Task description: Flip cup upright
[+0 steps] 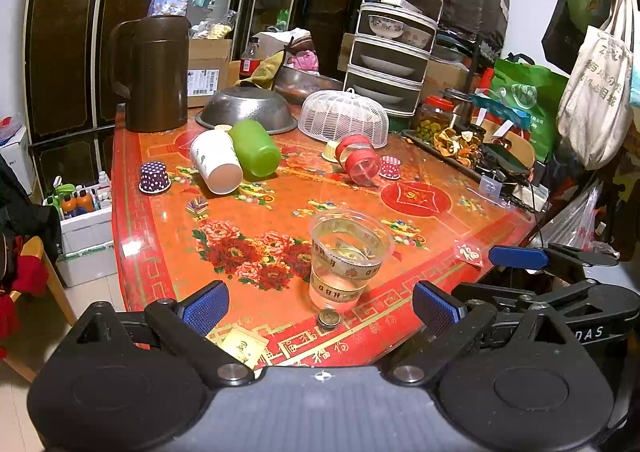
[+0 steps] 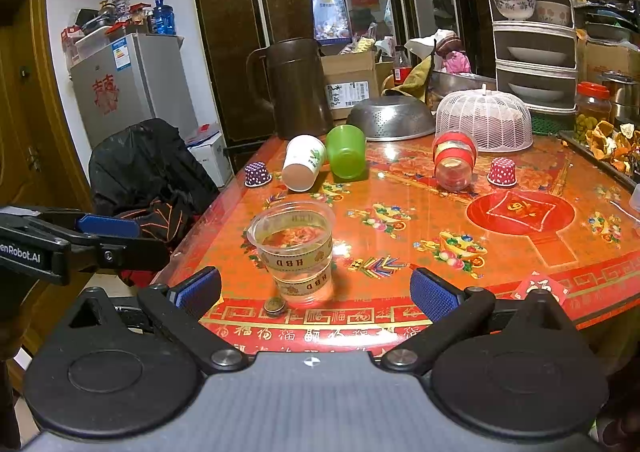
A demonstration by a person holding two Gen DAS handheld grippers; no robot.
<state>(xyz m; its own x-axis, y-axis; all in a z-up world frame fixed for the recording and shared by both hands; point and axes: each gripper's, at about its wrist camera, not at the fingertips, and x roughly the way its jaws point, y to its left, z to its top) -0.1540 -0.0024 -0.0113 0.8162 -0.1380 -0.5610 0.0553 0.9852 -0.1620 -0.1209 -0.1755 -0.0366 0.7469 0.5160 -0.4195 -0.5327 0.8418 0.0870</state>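
A clear plastic cup with gold HBD bands (image 1: pixel 347 256) stands upright near the table's front edge; it also shows in the right wrist view (image 2: pixel 297 248). My left gripper (image 1: pixel 320 306) is open and empty just in front of it. My right gripper (image 2: pixel 316 292) is open and empty, with the cup a little left of its middle. A white paper cup (image 1: pixel 216 161) (image 2: pixel 302 162), a green cup (image 1: pixel 255 147) (image 2: pixel 345 151) and a clear cup with red bands (image 1: pixel 358 159) (image 2: pixel 454 157) lie on their sides farther back.
A coin (image 1: pixel 329 318) lies by the clear cup's base. Small dotted purple (image 1: pixel 154 177) and red (image 1: pixel 389 167) cups stand upside down. A brown jug (image 1: pixel 154 73), a steel colander (image 1: pixel 248 107), a white mesh cover (image 1: pixel 344 115) and a dish rack (image 1: pixel 396 31) crowd the back.
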